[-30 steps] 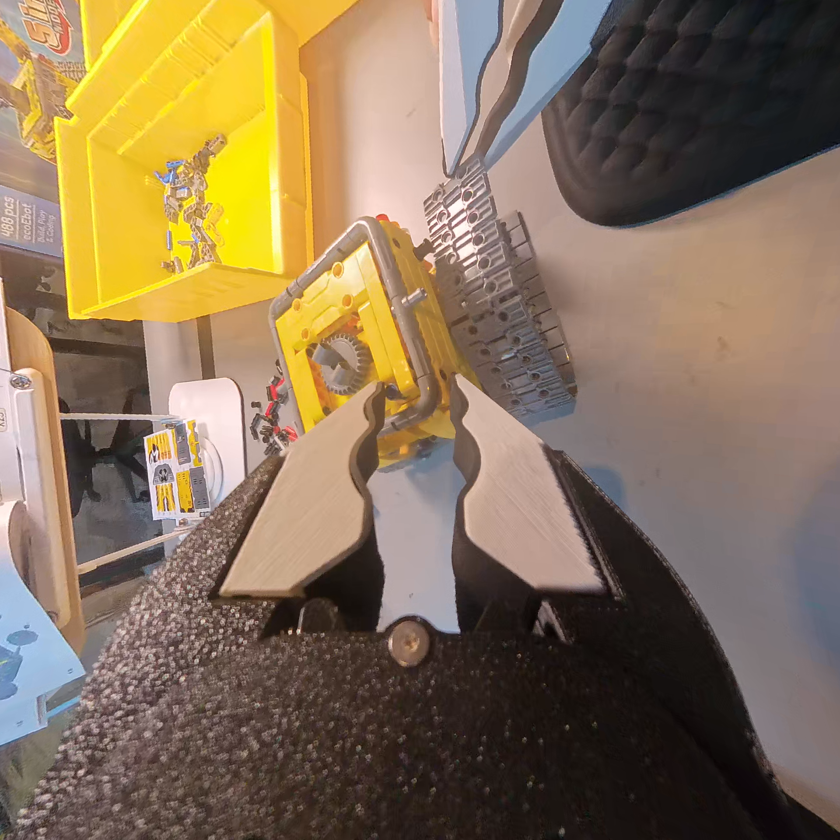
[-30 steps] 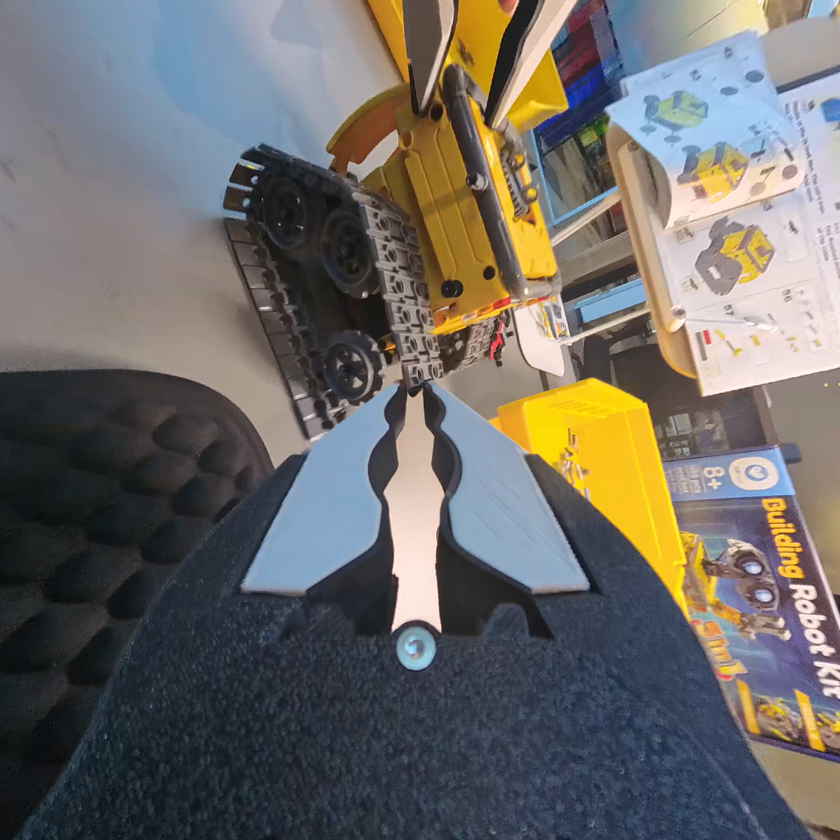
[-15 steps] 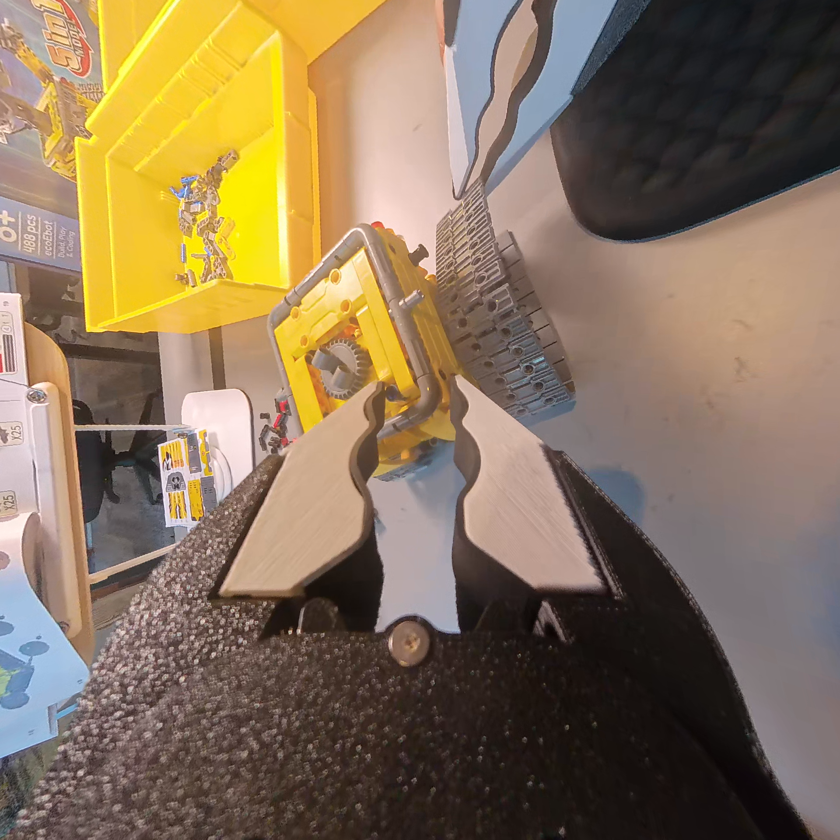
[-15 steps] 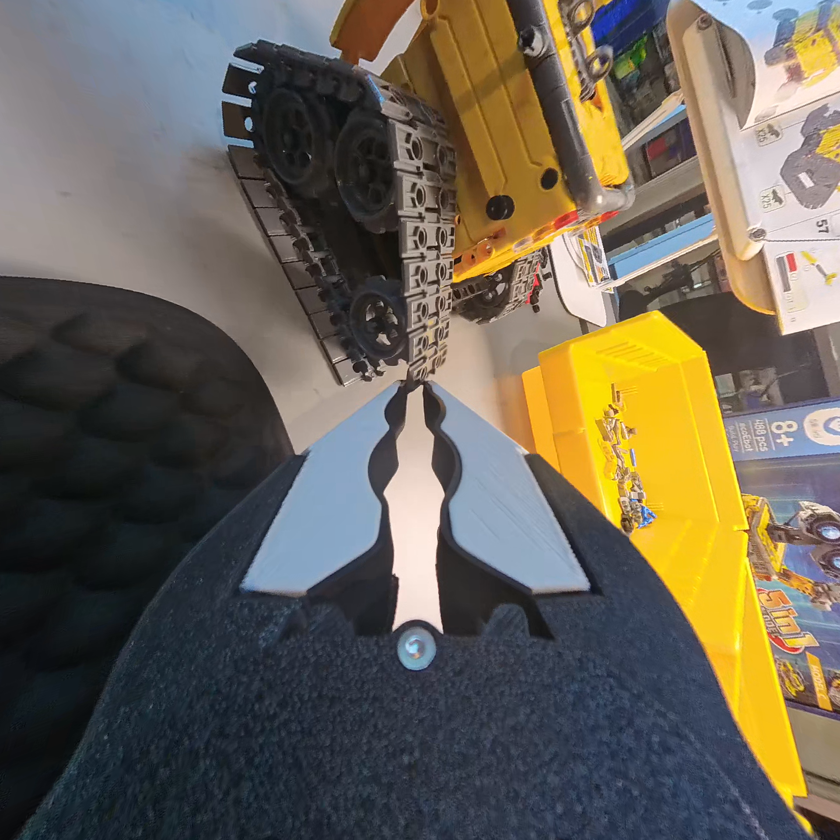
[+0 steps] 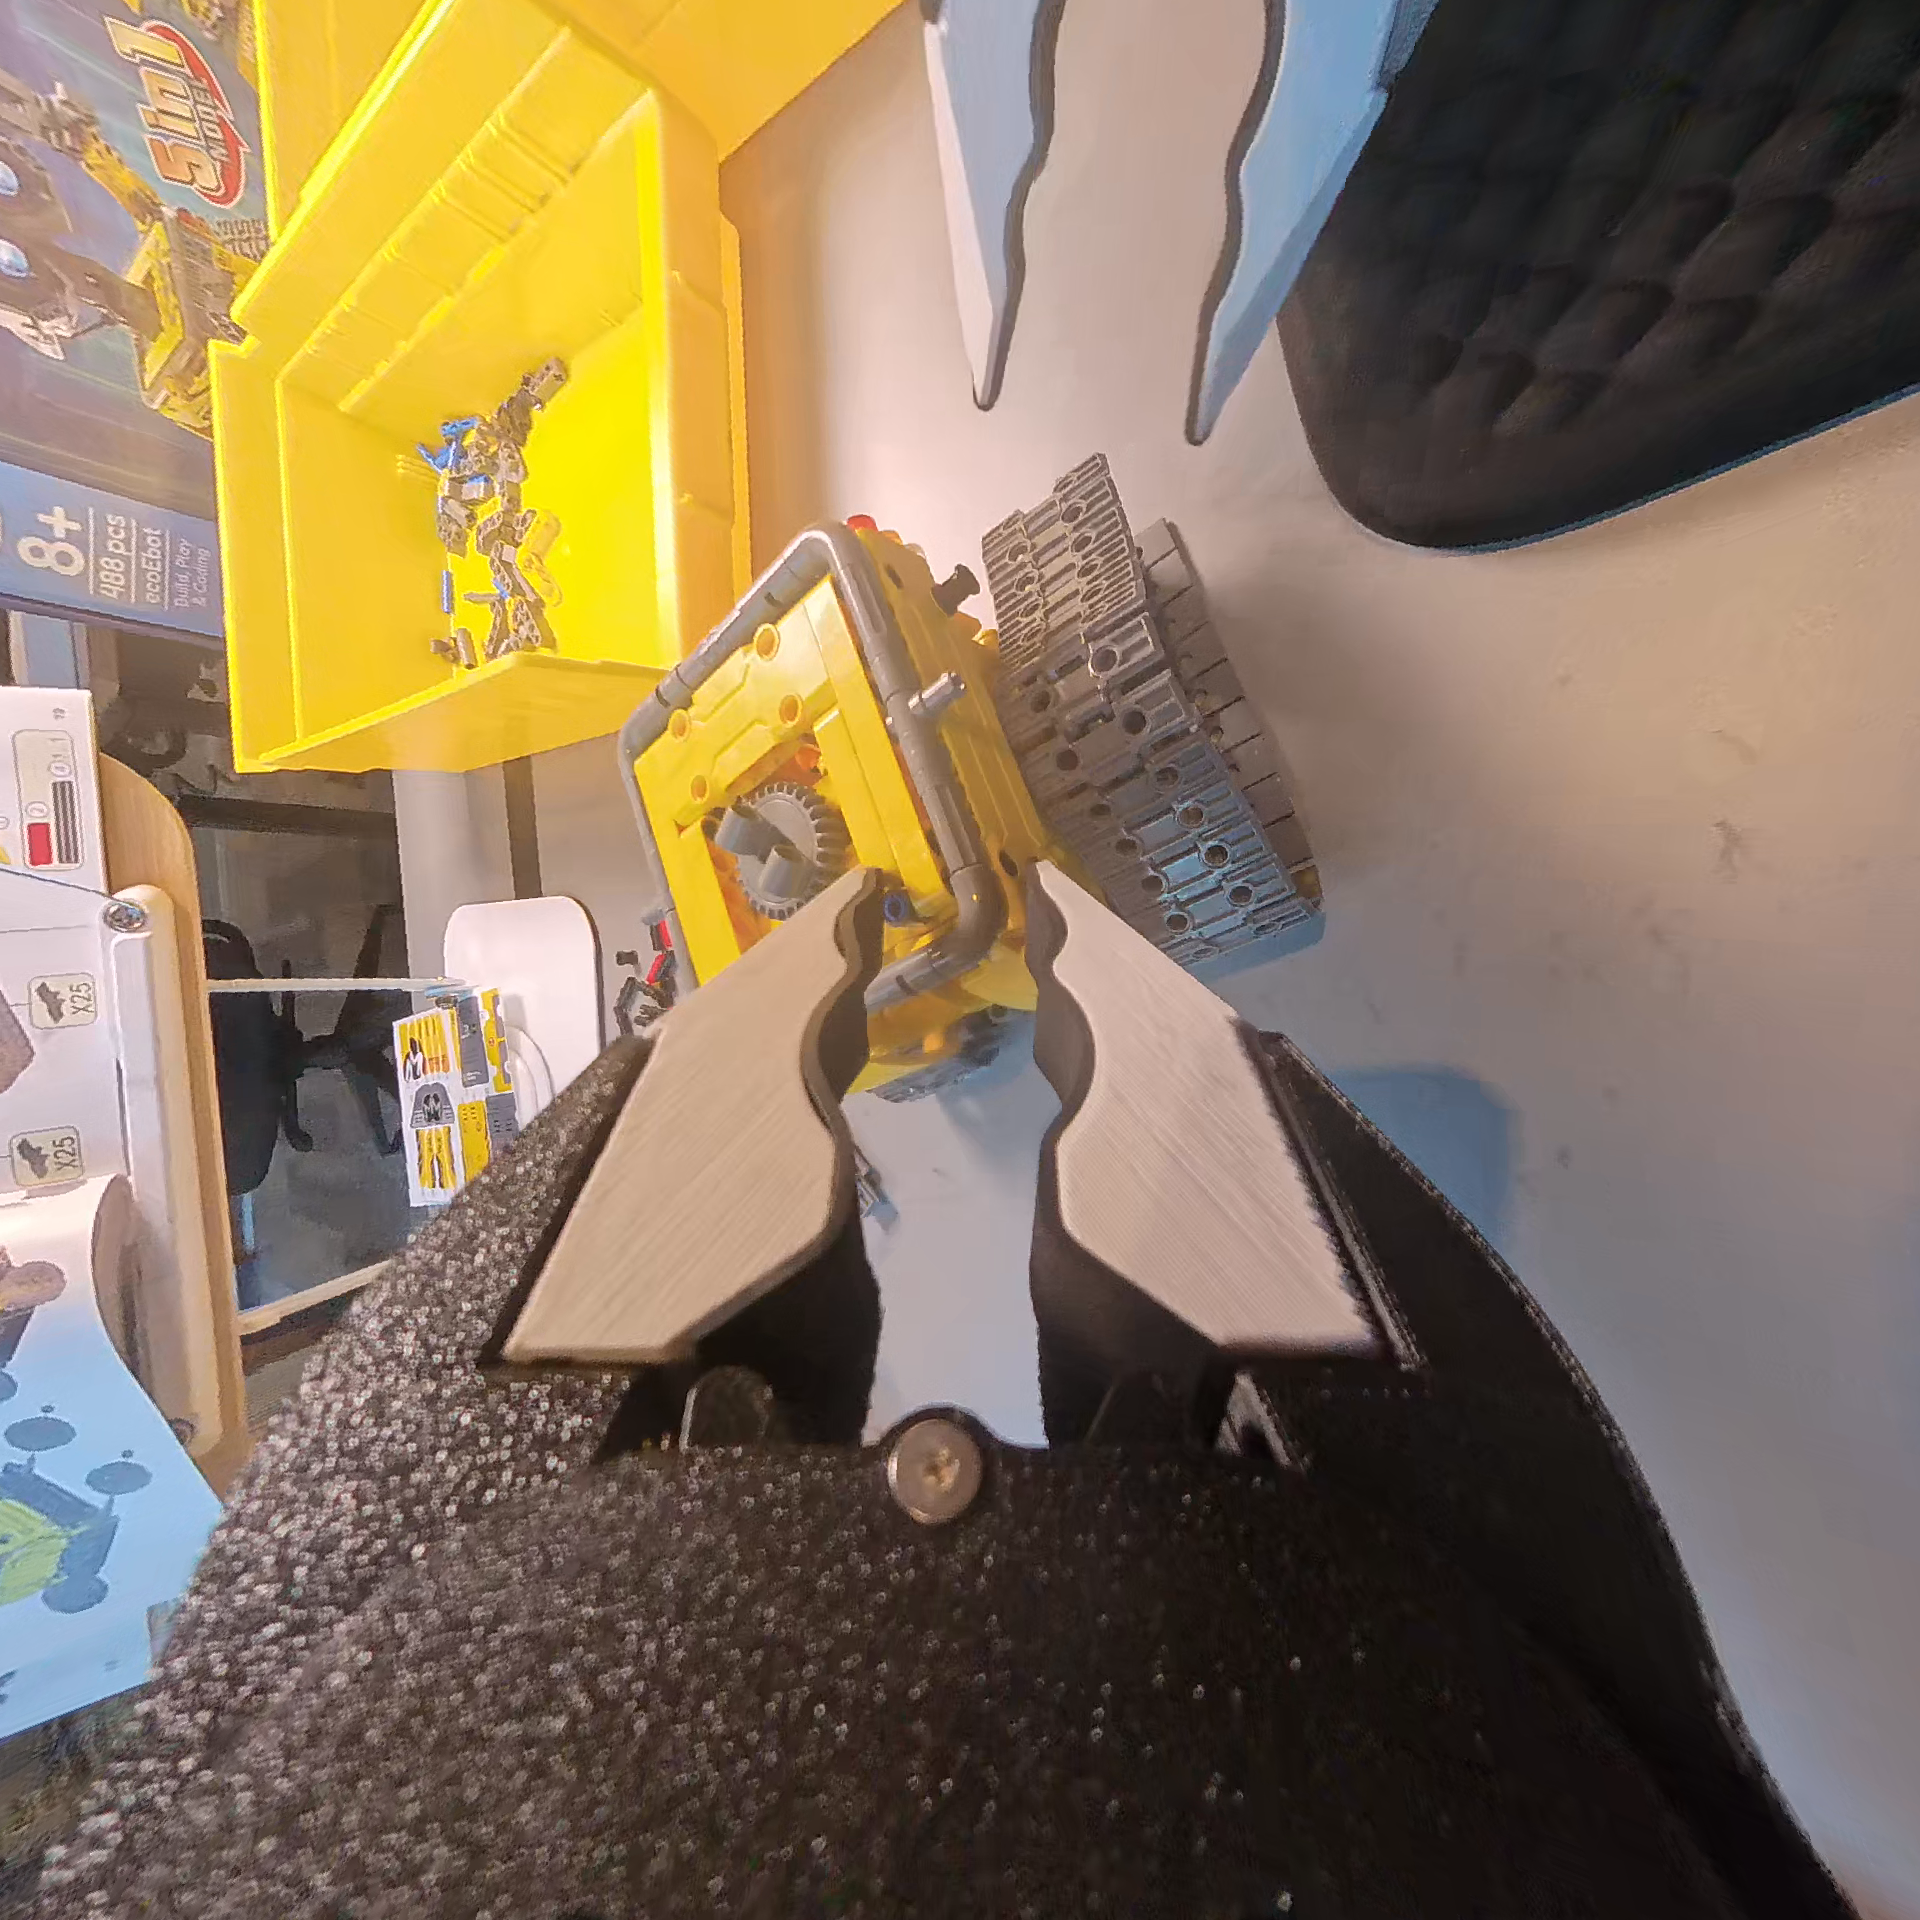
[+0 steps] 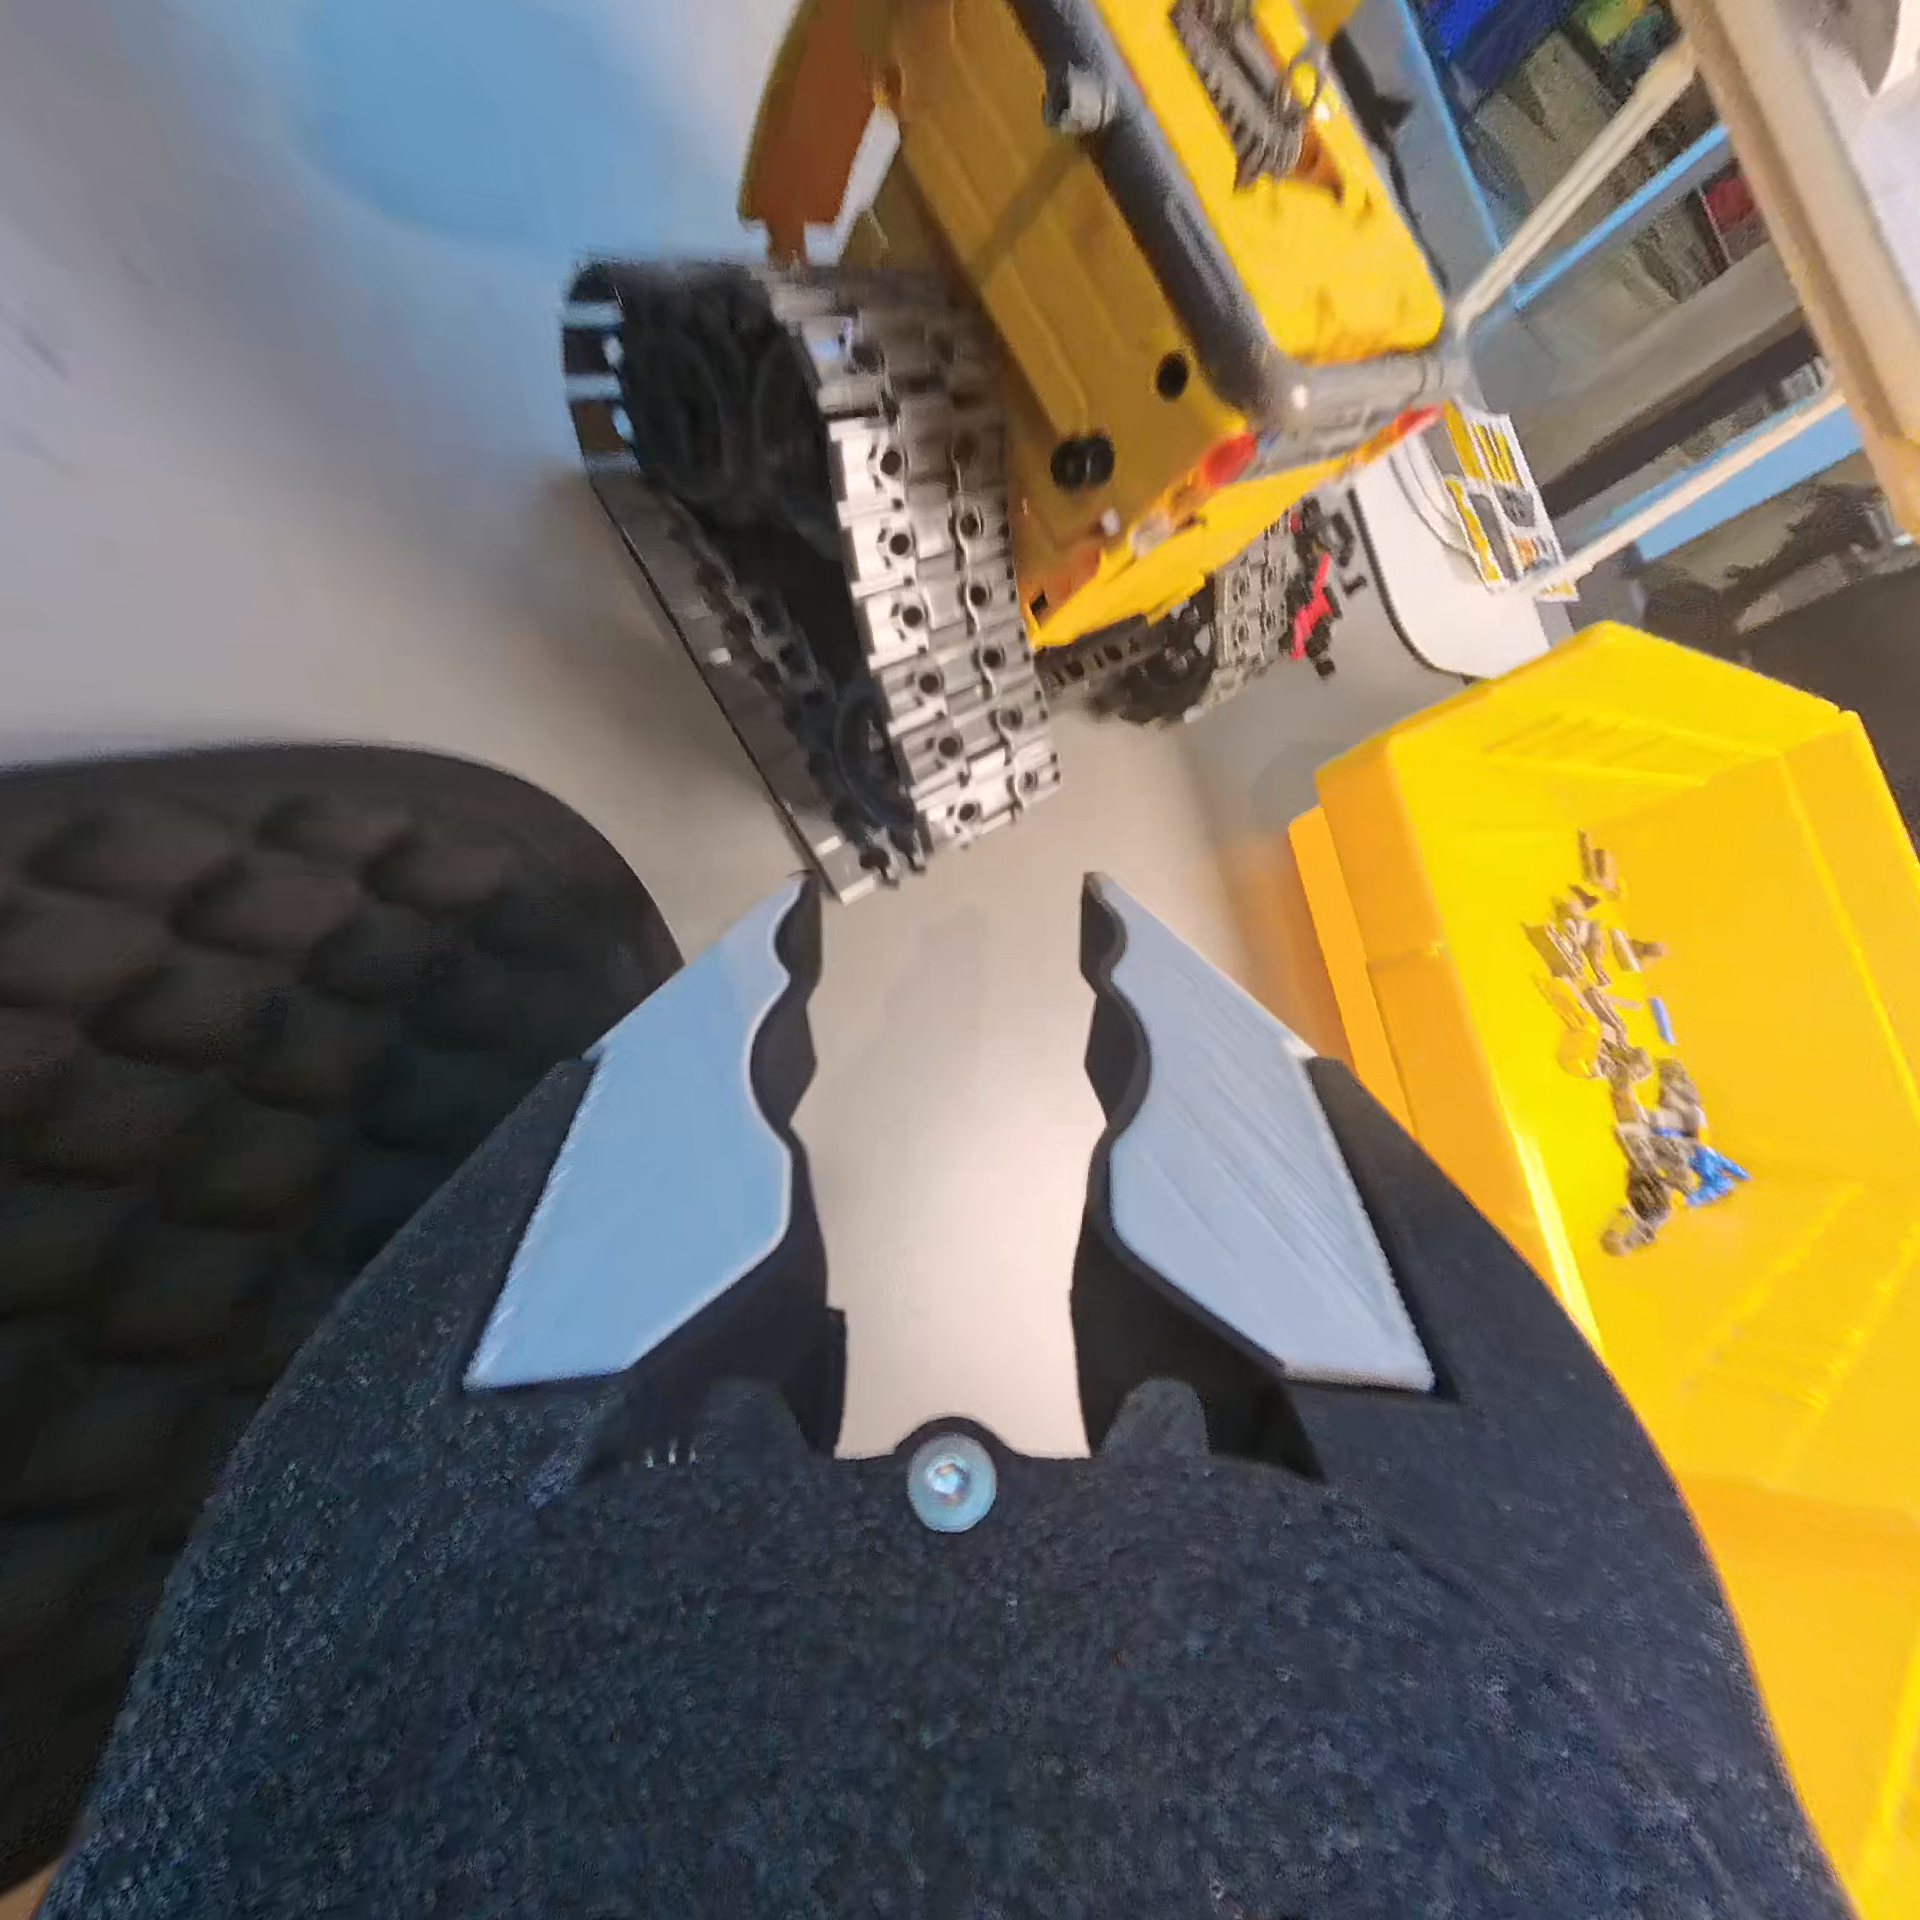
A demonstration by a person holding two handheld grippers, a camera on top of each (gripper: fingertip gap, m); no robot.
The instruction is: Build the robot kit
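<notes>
A yellow brick-built robot [image 5: 831, 748] with grey tracks [image 5: 1132, 717] stands on the white table [image 5: 1558, 935]. My left gripper [image 5: 954, 894] is shut on the grey tube frame at a corner of the robot's yellow body. My right gripper [image 6: 948, 894] is open and empty, its fingertips just short of the end of the near track [image 6: 935, 644], with the robot's body [image 6: 1091, 260] beyond. The right gripper also shows open at the top of the left wrist view [image 5: 1091, 410], apart from the track.
A yellow bin [image 5: 707, 416] holding several small loose parts [image 5: 494, 520] stands beside the robot and also shows in the right wrist view [image 6: 1455, 831]. A black quilted pad [image 5: 1610, 260] lies on the table. An instruction booklet on a wooden stand [image 5: 62, 1039], a sticker sheet [image 5: 457, 1101] and a product box [image 5: 104, 312] stand at the table's edge.
My right gripper, nearly shut at the end of the track before, has opened and drawn back a little. My left gripper keeps the same hold on the robot's frame.
</notes>
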